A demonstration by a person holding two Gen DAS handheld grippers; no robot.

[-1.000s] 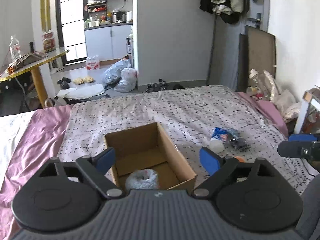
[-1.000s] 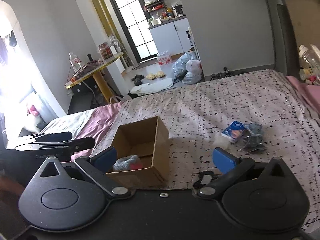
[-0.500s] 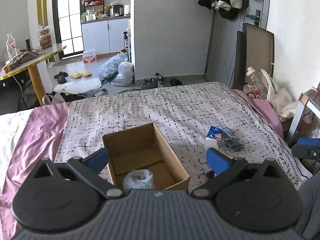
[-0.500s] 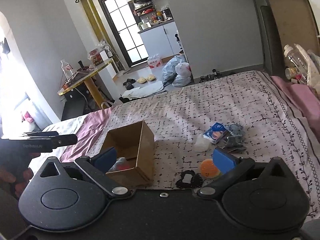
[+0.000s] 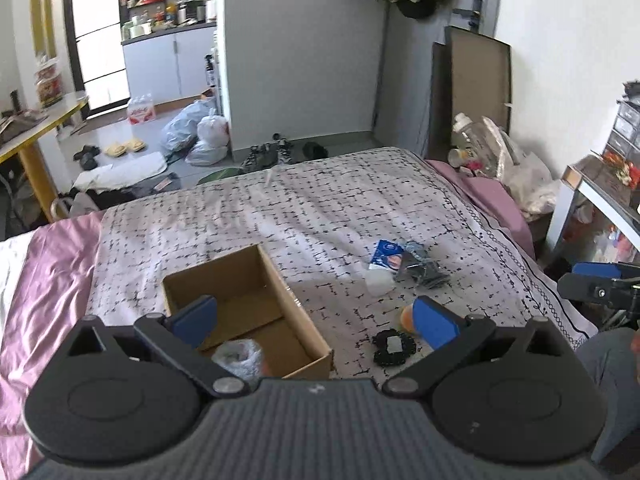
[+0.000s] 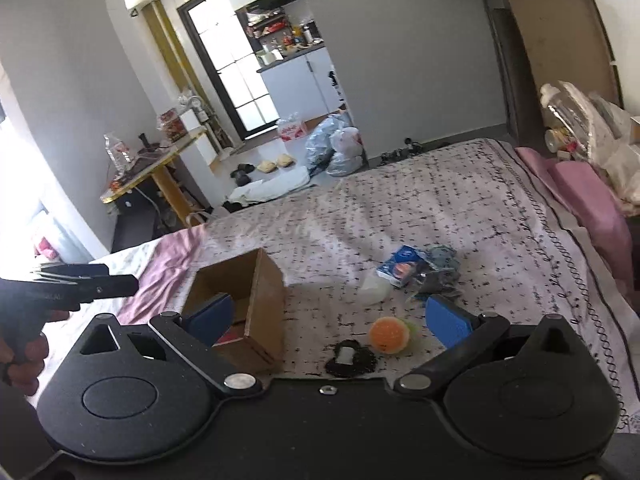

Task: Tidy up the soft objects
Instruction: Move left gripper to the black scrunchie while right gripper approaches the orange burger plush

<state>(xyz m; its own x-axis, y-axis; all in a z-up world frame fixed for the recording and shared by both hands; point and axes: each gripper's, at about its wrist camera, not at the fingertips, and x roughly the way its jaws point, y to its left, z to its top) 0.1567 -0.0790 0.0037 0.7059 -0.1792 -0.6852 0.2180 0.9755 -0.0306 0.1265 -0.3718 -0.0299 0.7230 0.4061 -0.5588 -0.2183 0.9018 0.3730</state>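
An open cardboard box [image 5: 248,312] [image 6: 256,300] sits on the patterned bedspread, with a clear-wrapped bundle [image 5: 238,360] inside it. To its right lie an orange ball [image 6: 388,335] [image 5: 406,316], a black lacy item [image 6: 351,358] [image 5: 394,346], a blue packet [image 5: 386,254] [image 6: 402,266], a white pouch [image 5: 378,282] and a grey cloth bundle [image 5: 424,270] [image 6: 440,264]. My left gripper [image 5: 316,316] is open and empty, held above the box's near edge. My right gripper [image 6: 328,316] is open and empty, above the ball and the lacy item.
The bedspread [image 5: 320,208] covers the bed, with pink sheet [image 5: 44,264] at the left. A side table [image 5: 600,192] and bottles and bags [image 5: 492,148] stand at the right. The floor beyond holds bags, shoes and a yellow table [image 6: 160,168].
Both grippers have pulled back and risen from the bed. The orange ball and the black lacy item have come into view. The jaws stay open.
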